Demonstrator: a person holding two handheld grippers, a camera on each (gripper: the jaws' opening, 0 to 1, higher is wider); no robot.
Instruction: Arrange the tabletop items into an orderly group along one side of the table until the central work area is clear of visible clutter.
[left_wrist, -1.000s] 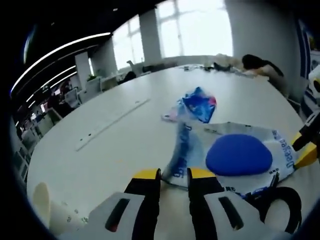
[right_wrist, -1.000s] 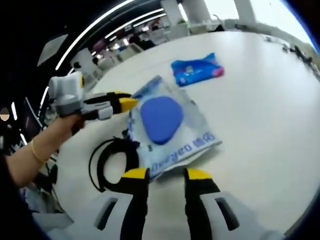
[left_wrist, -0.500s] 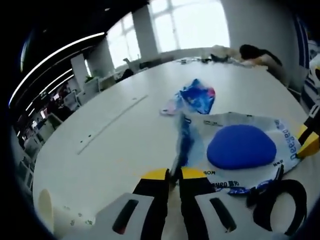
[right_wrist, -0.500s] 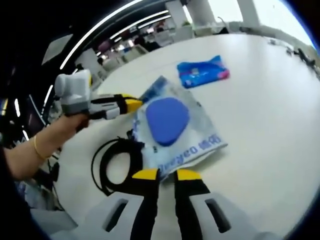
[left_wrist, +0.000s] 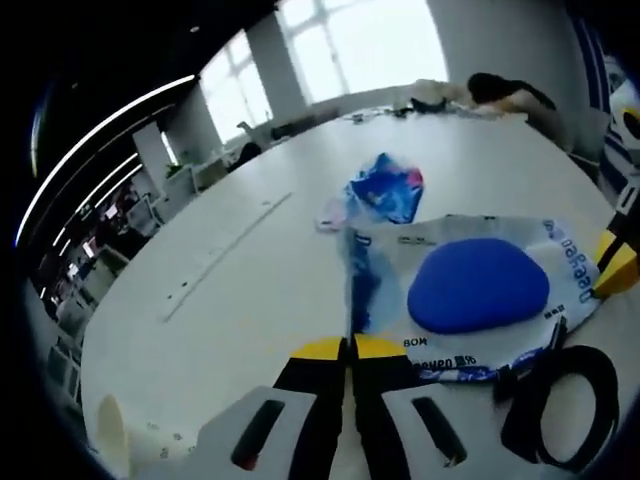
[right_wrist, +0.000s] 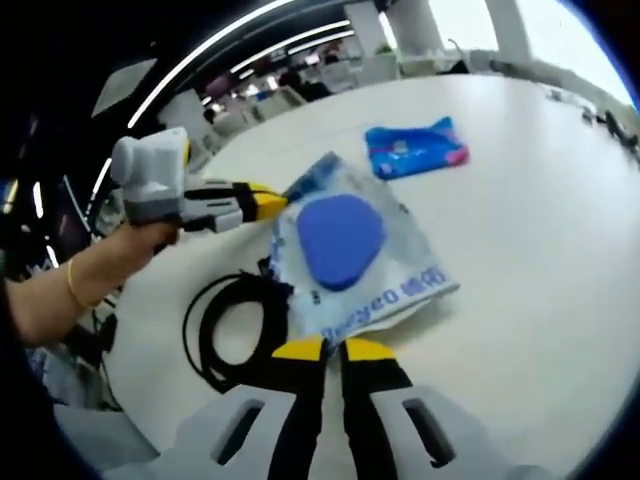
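A clear printed plastic bag (left_wrist: 470, 340) (right_wrist: 400, 295) holding a blue oval pad (left_wrist: 478, 285) (right_wrist: 340, 240) lies on the white table (left_wrist: 200, 330). My left gripper (left_wrist: 350, 348) is shut on the bag's near edge; in the right gripper view it (right_wrist: 268, 203) comes in from the left, held by a hand, at the bag's far corner. My right gripper (right_wrist: 334, 348) is shut on the opposite edge, and its yellow tip (left_wrist: 618, 265) shows at the right of the left gripper view. A blue packet (left_wrist: 388, 190) (right_wrist: 415, 148) lies beyond the bag. A coiled black cable (left_wrist: 565, 400) (right_wrist: 235, 325) lies beside it.
A person (left_wrist: 500, 95) leans on the table's far end, among small items. A long pale strip (left_wrist: 230, 255) runs across the table to the left. A cream object (left_wrist: 105, 440) sits near the bottom left edge. Office desks and windows lie beyond.
Both grippers' jaws have gone from open to shut, each closing on an edge of the plastic bag. The bag, packet and cable have stayed put.
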